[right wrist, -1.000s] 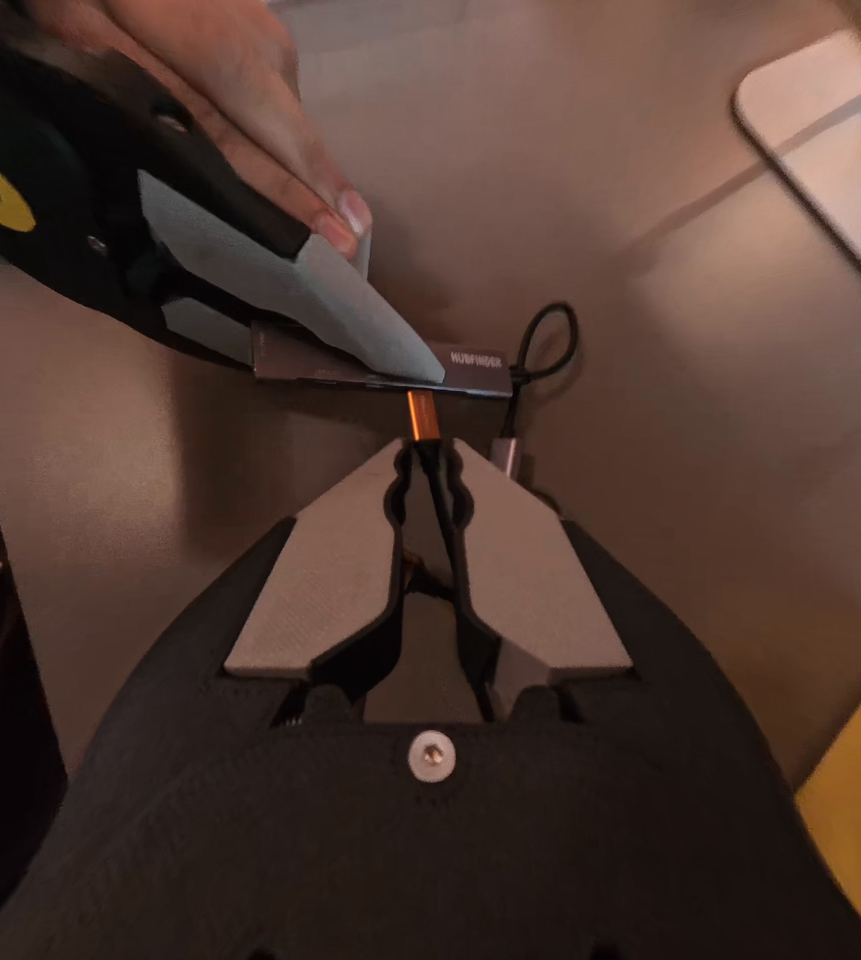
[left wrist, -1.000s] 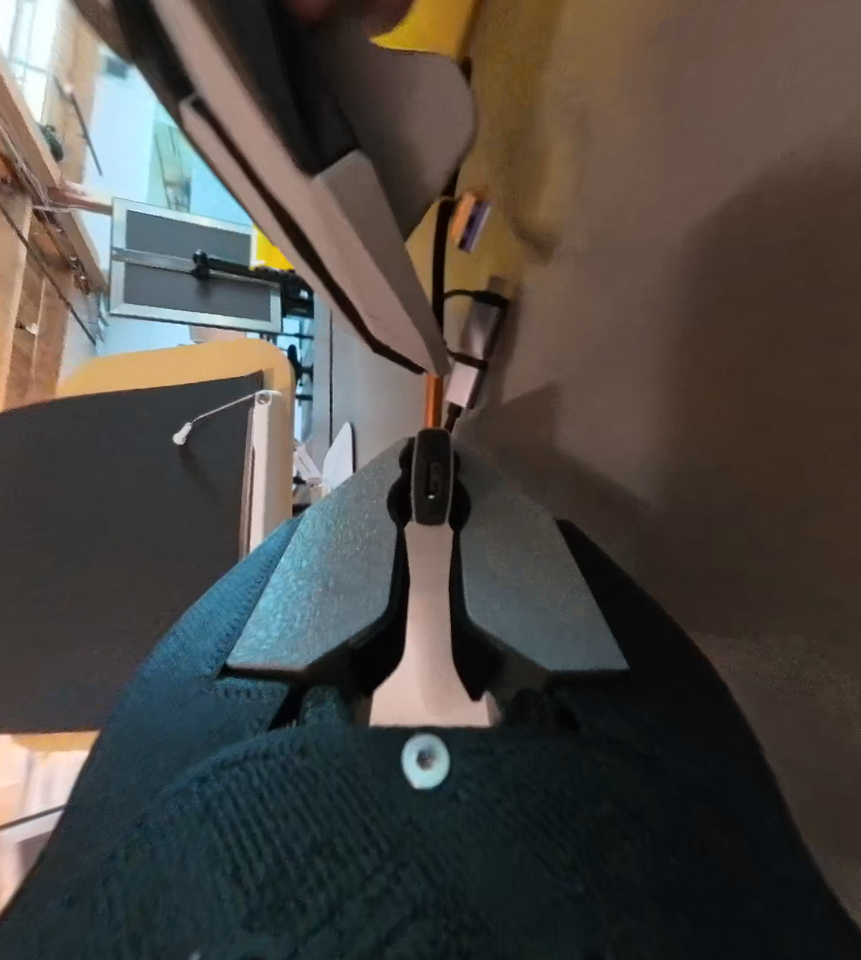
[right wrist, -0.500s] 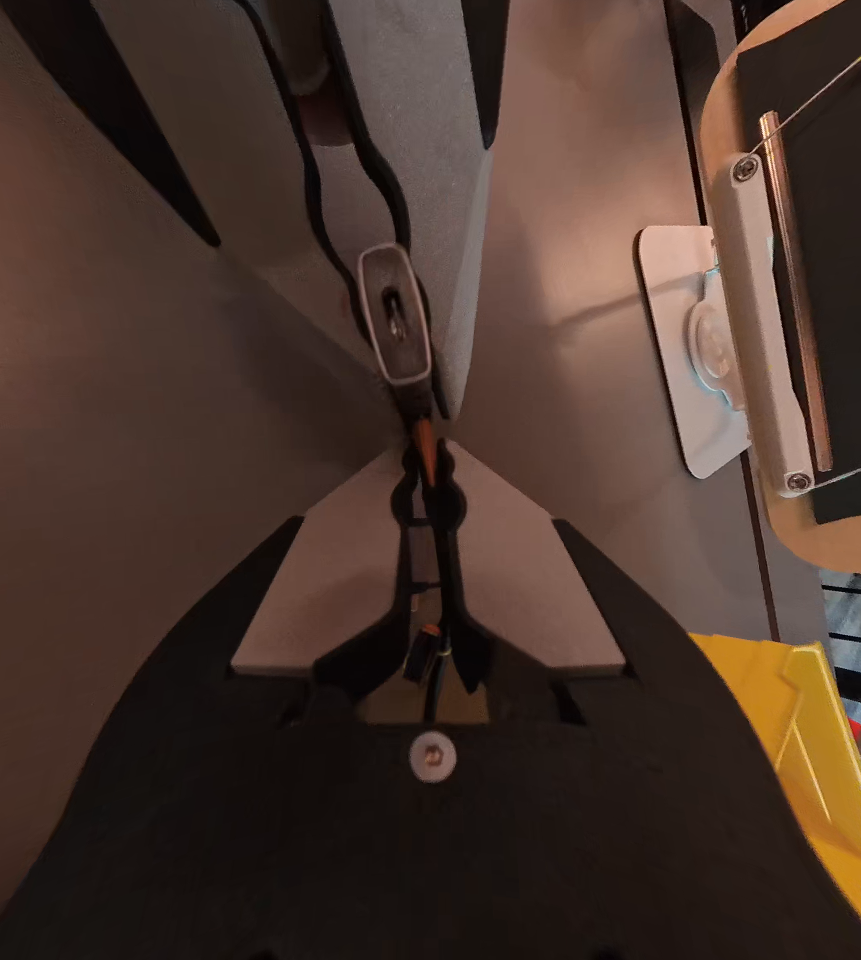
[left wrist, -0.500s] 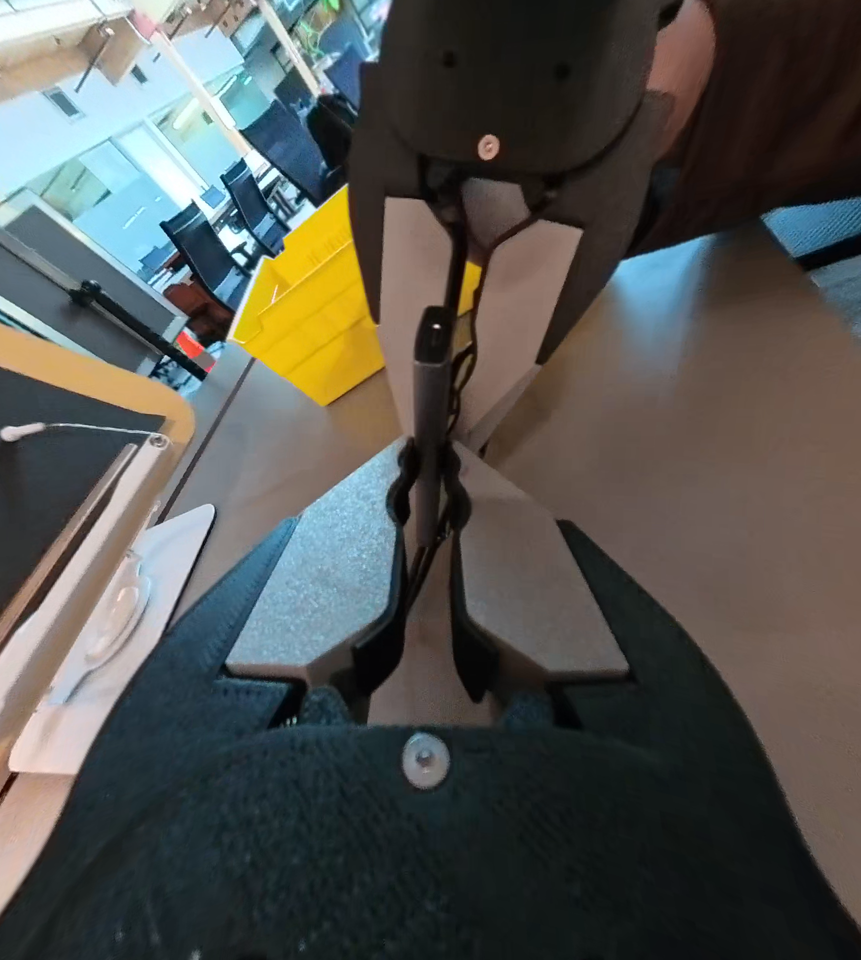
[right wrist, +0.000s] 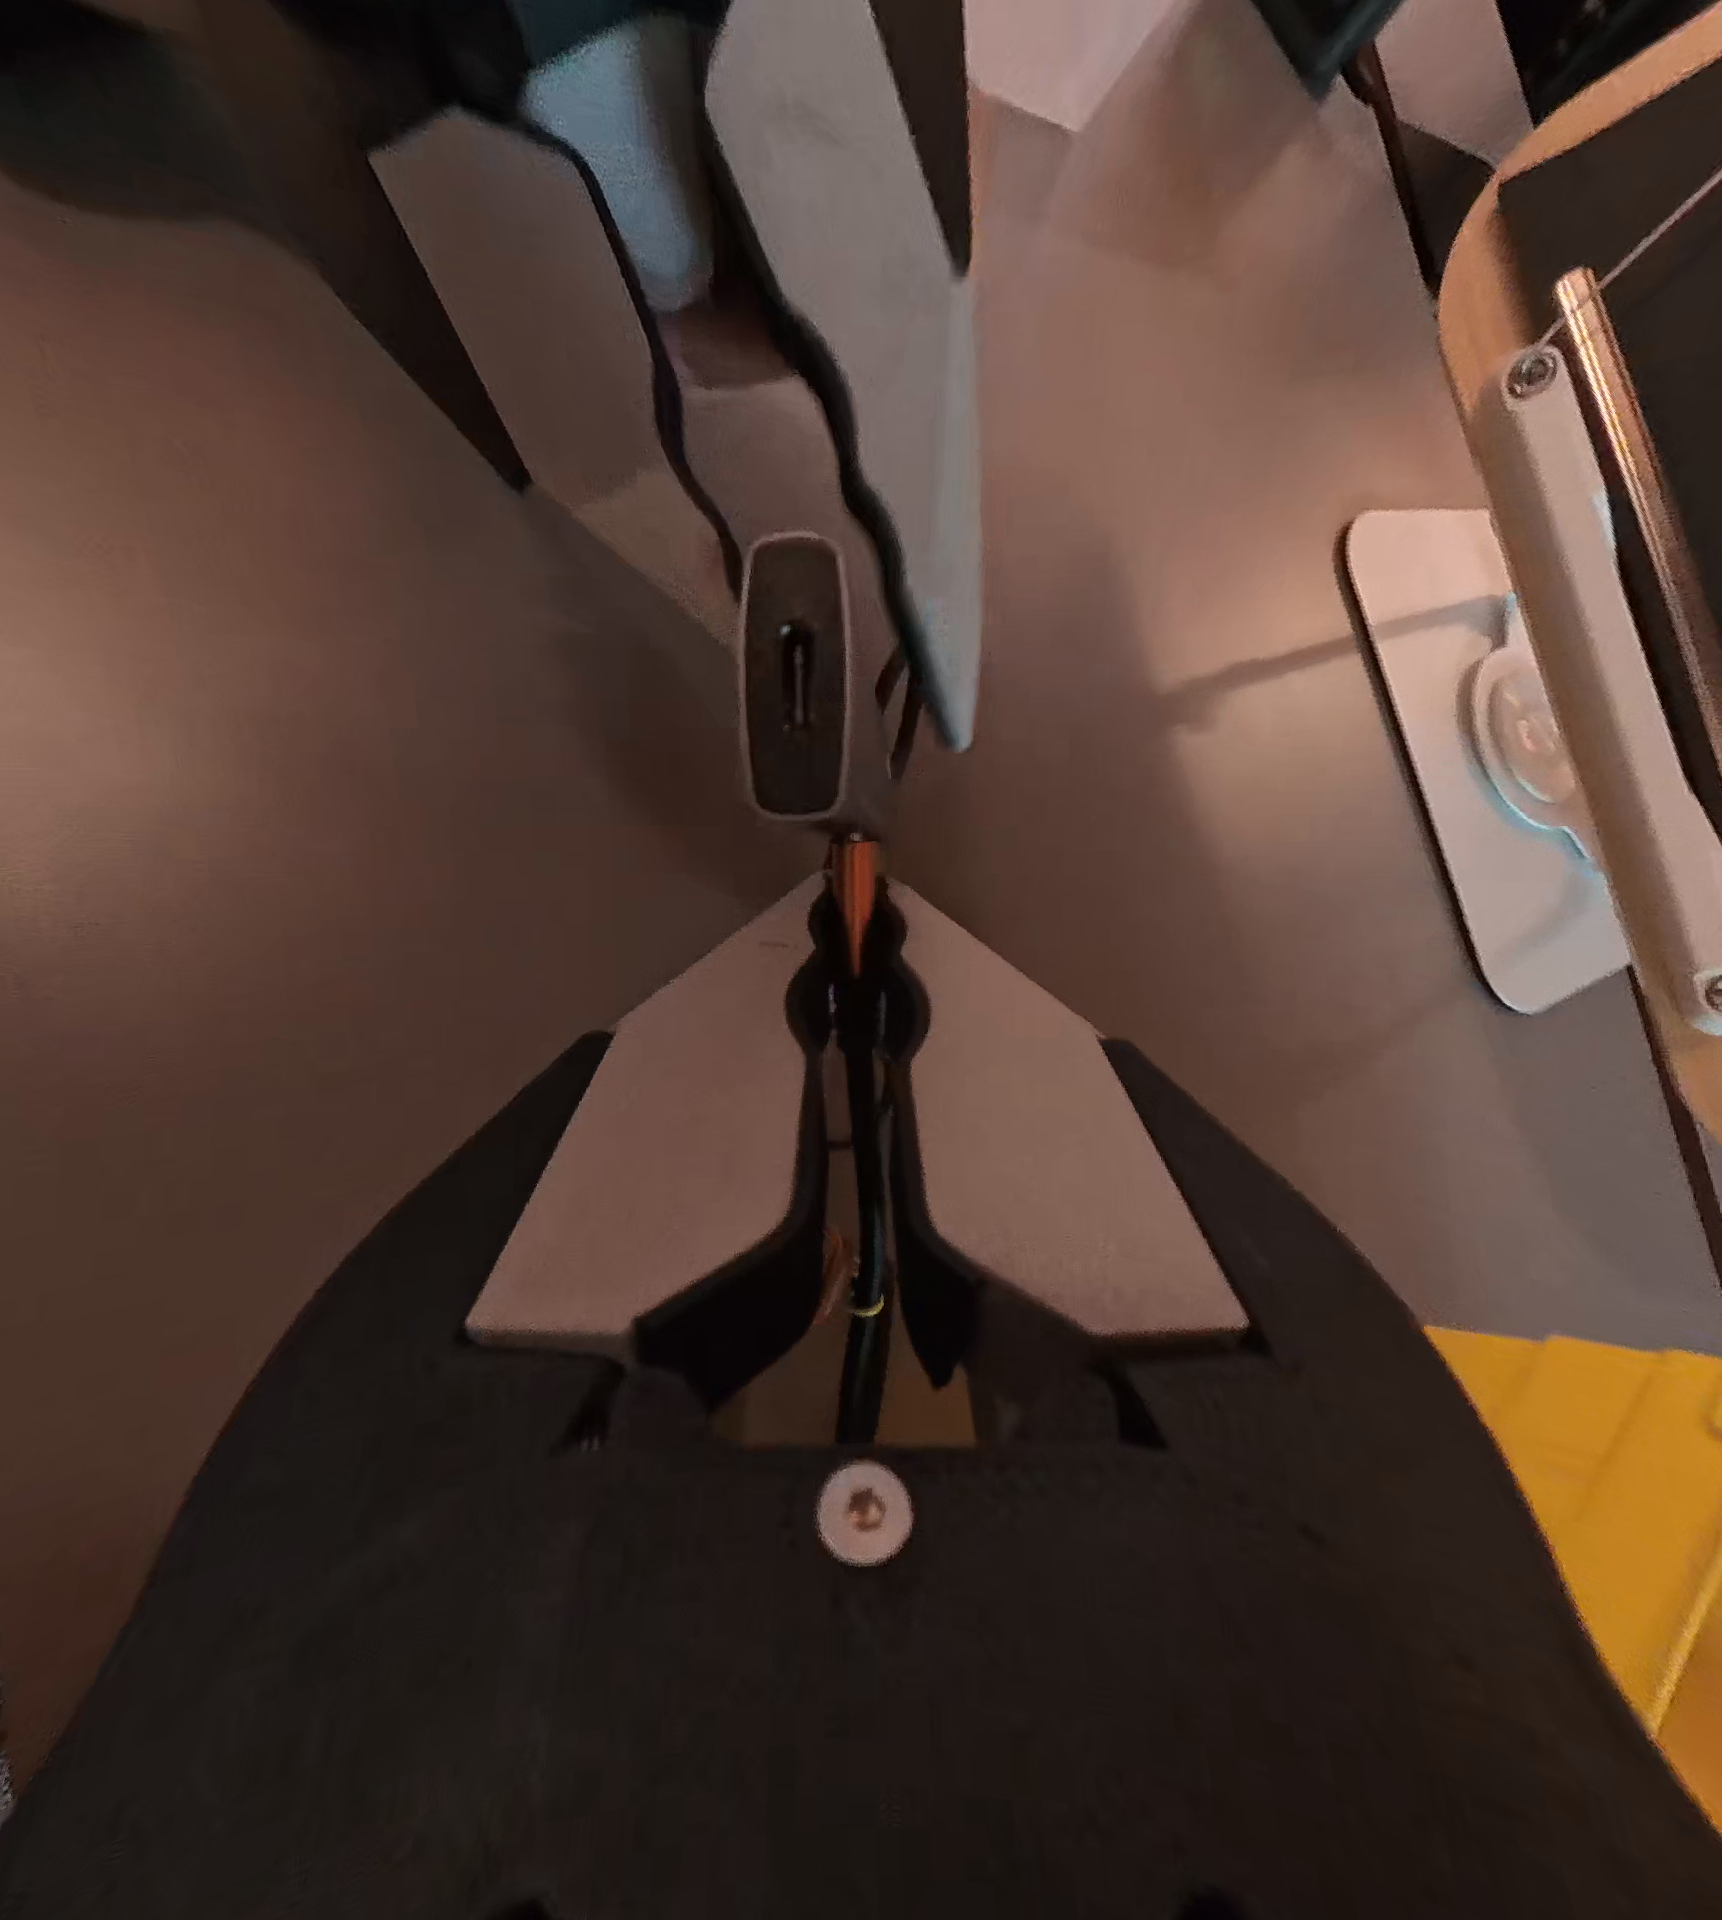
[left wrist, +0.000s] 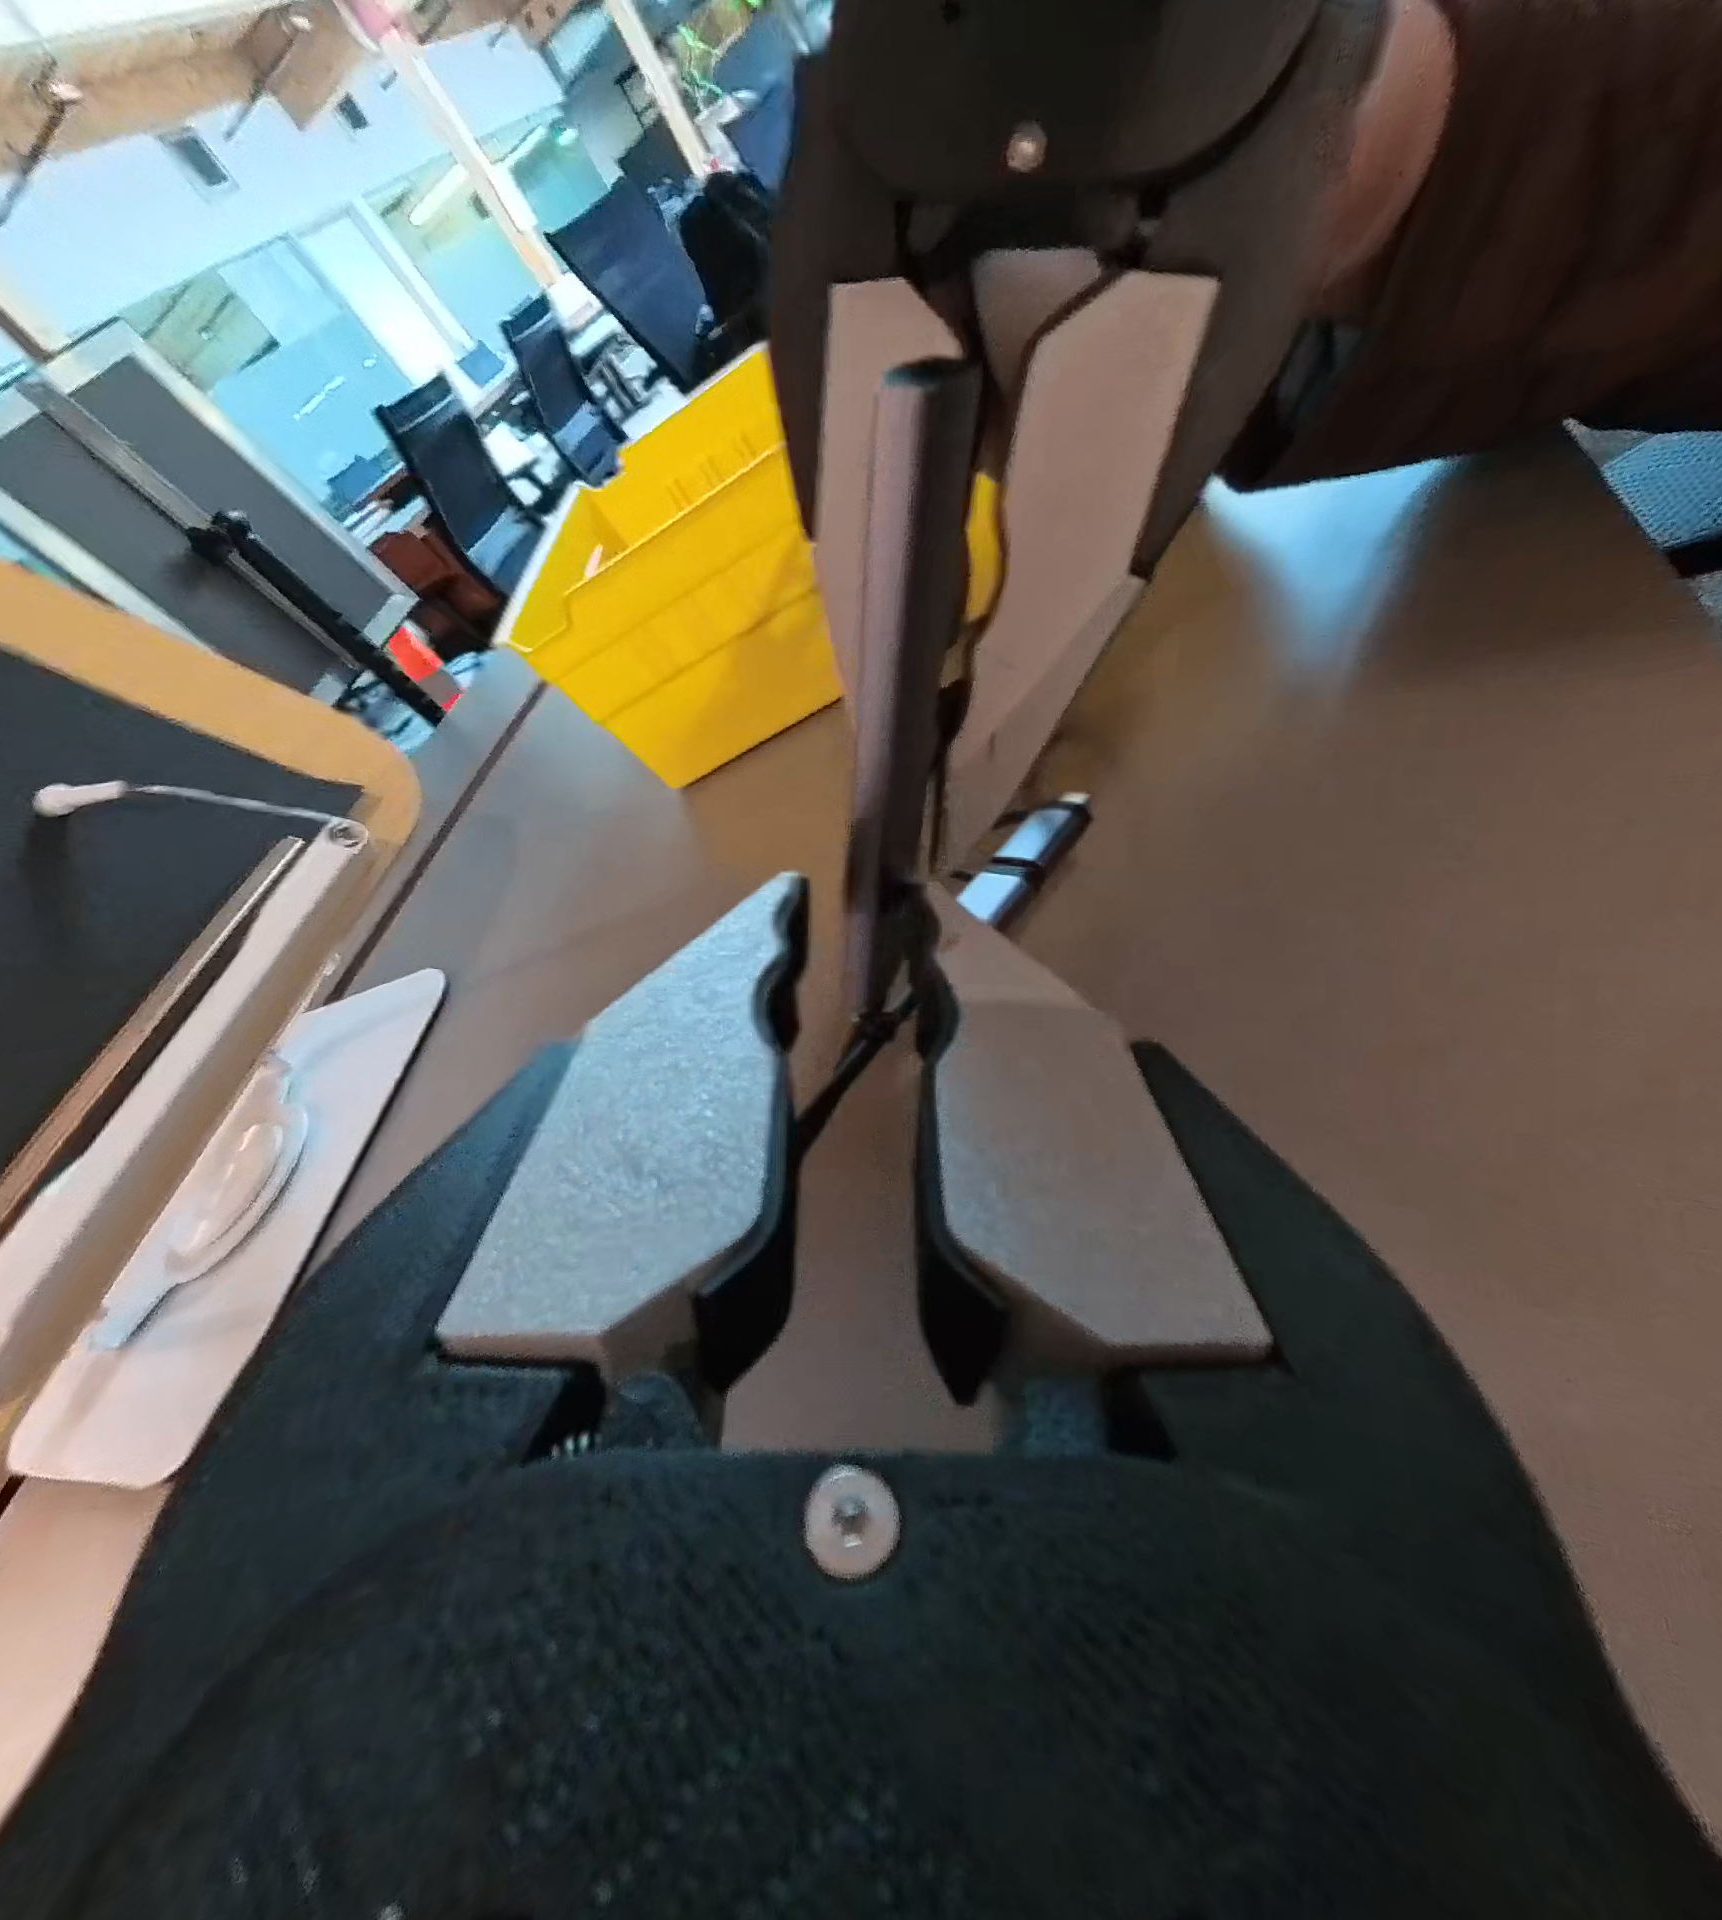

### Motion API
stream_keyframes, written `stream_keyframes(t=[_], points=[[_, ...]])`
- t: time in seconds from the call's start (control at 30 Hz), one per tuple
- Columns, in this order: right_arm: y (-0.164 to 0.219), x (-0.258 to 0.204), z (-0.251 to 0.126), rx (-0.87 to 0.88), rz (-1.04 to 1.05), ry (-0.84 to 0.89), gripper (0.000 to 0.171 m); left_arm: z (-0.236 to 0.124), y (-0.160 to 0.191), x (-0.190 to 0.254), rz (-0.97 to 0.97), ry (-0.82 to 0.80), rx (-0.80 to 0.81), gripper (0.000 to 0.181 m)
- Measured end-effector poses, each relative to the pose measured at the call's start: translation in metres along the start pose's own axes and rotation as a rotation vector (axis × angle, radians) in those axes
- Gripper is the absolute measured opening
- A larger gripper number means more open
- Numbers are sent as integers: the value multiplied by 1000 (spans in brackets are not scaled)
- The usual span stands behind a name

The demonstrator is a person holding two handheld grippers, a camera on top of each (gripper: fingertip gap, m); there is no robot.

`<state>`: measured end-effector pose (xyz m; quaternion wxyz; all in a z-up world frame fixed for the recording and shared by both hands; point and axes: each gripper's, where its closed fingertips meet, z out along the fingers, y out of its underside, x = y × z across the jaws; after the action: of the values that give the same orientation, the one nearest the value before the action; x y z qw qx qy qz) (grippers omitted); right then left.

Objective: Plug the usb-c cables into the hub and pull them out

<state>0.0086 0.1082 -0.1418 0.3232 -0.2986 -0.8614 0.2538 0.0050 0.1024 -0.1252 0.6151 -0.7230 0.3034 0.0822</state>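
Note:
The grey hub (left wrist: 893, 623) stands on edge above the brown table (left wrist: 1459, 935), running from my left gripper (left wrist: 862, 914) up to the right gripper's grey fingers (left wrist: 1096, 436). The left jaws are parted. The hub rests against the right finger, and a gap shows at the left finger. The hub's black pigtail (left wrist: 852, 1070) runs back between them, and its silver connector (left wrist: 1028, 857) lies on the table. My right gripper (right wrist: 857, 894) is shut on an orange USB-C plug (right wrist: 849, 868) whose tip meets the hub's side. The hub's end face (right wrist: 795, 675) faces that camera.
Yellow bins (left wrist: 691, 623) stand behind the hub and also show in the right wrist view (right wrist: 1615, 1558). A wood-framed black board (left wrist: 57, 883) on a white base plate (left wrist: 244, 1174) lines the table's left side. A brown sleeve (left wrist: 1563, 208) is behind the right gripper. The tips of both grippers are at nearly the same place.
The left jaws have widened, leaving a gap beside the hub. Earlier both grippers turned, so the hub went from lying flat to standing on edge. The right gripper stays shut on the orange plug.

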Motion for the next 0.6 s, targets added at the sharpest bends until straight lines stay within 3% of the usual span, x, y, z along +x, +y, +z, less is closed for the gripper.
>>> stream_keyframes(t=[0.03,0.27,0.37,0.47,0.6], points=[[-1,-1,0,9,0,-1,3,1,0,5,22,17,-6,9],[-16,1,0,135,39,-9,6,-1,-3,3,-2,32,-17,7],[-22,-5,-2,182,32,-47,26,1,-1,3,-18,31,-33,7],[-25,2,-3,204,75,-25,9,4,5,5,-40,47,-60,7],[-25,12,-5,187,108,17,7,6,6,-4,-92,-5,-71,9]])
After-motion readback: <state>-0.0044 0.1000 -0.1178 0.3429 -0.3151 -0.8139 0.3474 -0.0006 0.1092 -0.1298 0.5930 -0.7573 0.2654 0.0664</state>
